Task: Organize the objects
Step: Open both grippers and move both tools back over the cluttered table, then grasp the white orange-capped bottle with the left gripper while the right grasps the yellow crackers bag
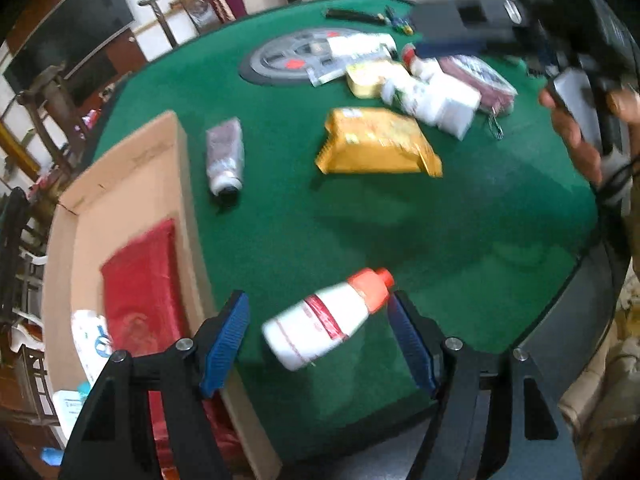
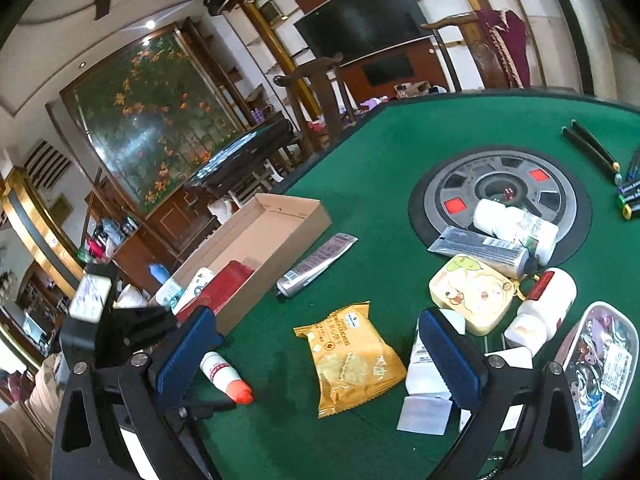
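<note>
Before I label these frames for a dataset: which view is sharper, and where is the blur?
Left wrist view: motion-smeared, the white bottle and yellow snack packet soft-edged. Right wrist view: crisp, packet print readable; fisheye bends the green table edge in both.

1. Green felt over the whole table (image 2: pixel 360 152), with a grey and black round hub (image 2: pixel 500 196) bearing two red squares.
2. White bottle (image 1: pixel 326 320) with an orange-red cap and a red band on its label.
3. Yellow snack packet (image 2: pixel 352 360) printed with pale crackers.
4. Plain brown cardboard box (image 2: pixel 280 216), holding a glossy red packet (image 1: pixel 140 280).
5. Silvery-grey tube (image 1: pixel 225 156) with a black cap.
6. Cream tin (image 2: pixel 472 292) with cartoon figures on its lid.
7. Blue ribbed pads (image 1: pixel 228 336) on black gripper frames.
8. Black pens (image 2: pixel 592 148) tipped with yellow.
</note>
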`<state>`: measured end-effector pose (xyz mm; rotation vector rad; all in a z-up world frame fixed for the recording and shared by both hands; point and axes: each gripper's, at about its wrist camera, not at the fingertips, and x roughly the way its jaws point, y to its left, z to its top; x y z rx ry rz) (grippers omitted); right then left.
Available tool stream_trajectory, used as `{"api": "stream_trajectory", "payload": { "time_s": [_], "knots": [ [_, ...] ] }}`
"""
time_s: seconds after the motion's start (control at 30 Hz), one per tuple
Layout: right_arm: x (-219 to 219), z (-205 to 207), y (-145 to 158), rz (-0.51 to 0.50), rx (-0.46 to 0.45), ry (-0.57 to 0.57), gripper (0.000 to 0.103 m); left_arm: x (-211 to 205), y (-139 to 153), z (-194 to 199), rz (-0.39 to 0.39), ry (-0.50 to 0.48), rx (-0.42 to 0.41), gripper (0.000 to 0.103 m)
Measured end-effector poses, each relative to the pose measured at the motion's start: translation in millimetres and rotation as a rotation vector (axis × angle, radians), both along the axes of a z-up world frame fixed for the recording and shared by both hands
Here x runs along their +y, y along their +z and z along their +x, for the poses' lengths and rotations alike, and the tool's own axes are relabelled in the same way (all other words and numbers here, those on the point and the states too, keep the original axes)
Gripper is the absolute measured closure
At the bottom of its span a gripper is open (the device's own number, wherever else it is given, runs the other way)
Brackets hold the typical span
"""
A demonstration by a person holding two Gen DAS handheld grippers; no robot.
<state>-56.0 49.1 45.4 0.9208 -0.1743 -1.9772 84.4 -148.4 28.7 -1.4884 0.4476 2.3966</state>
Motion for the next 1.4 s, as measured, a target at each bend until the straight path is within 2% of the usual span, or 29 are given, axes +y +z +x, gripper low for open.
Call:
{"api": "stream_trajectory", "payload": {
  "time_s": [0.1, 0.17, 0.23, 0.37, 0.5, 0.57, 0.6, 0.7, 0.73, 0.77, 0.8, 0.87, 0.9, 1.0, 1.1, 1.23, 1.4],
  "knots": [
    [2.7, -0.5, 1.7, -0.007, 0.002, -0.007, 0.0, 6.3, -2.9, 5.6, 0.002, -0.021, -0.002, 0.044],
    [5.4, -1.1, 3.5, -0.015, 0.001, -0.01, 0.0, 8.1, -2.9, 9.1, 0.026, -0.023, -0.01, 0.066],
    [8.9, -1.6, 5.7, -0.021, 0.0, -0.017, 0.0, 13.2, -4.0, 13.0, 0.036, -0.03, -0.004, 0.076],
    [20.0, -4.2, 11.2, -0.037, 0.005, -0.036, 0.0, 25.6, -3.6, 17.8, 0.057, -0.009, 0.014, 0.076],
    [34.9, -10.3, 12.4, -0.053, -0.004, -0.07, 0.0, 33.6, -3.2, 16.1, 0.085, 0.053, 0.022, 0.075],
    [42.4, -15.5, 10.6, -0.058, -0.021, -0.094, 0.0, 35.3, -3.6, 13.6, 0.1, 0.083, 0.02, 0.062],
    [44.3, -17.0, 9.6, -0.059, -0.027, -0.097, 0.0, 35.7, -3.5, 12.7, 0.109, 0.092, 0.019, 0.059],
    [38.1, -16.6, 6.7, -0.038, -0.03, -0.063, 0.0, 36.8, -4.4, 12.1, 0.13, 0.113, 0.034, 0.057],
    [32.7, -14.4, 4.9, -0.021, -0.022, -0.044, 0.001, 37.1, -4.1, 12.1, 0.132, 0.12, 0.039, 0.061],
    [25.5, -11.4, 2.4, 0.006, -0.011, -0.026, 0.005, 37.7, -3.8, 12.5, 0.135, 0.125, 0.048, 0.072],
    [20.5, -9.4, -0.5, 0.029, -0.008, -0.007, 0.007, 38.0, -3.5, 13.1, 0.135, 0.129, 0.056, 0.076],
    [7.3, -3.6, -7.9, 0.08, 0.002, 0.038, 0.02, 37.0, -3.4, 15.5, 0.143, 0.151, 0.065, 0.077],
    [-0.7, -0.4, -11.9, 0.113, 0.012, 0.063, 0.021, 36.3, -3.6, 17.2, 0.149, 0.16, 0.073, 0.077],
    [-24.1, 8.5, -19.1, 0.211, 0.063, 0.133, 0.022, 28.9, -3.3, 20.5, 0.177, 0.209, 0.087, 0.077],
    [-44.2, 11.0, -27.3, 0.3, 0.104, 0.185, 0.022, 14.4, -3.1, 18.5, 0.186, 0.303, 0.097, 0.077],
    [-62.4, -0.1, -41.3, 0.411, 0.133, 0.224, 0.022, -2.6, -1.5, 16.2, 0.273, 0.356, 0.081, 0.076],
    [-62.4, -0.7, -44.3, 0.434, 0.16, 0.235, 0.024, 3.9, -1.9, 15.0, 0.227, 0.351, 0.099, 0.076]
  ]
}}
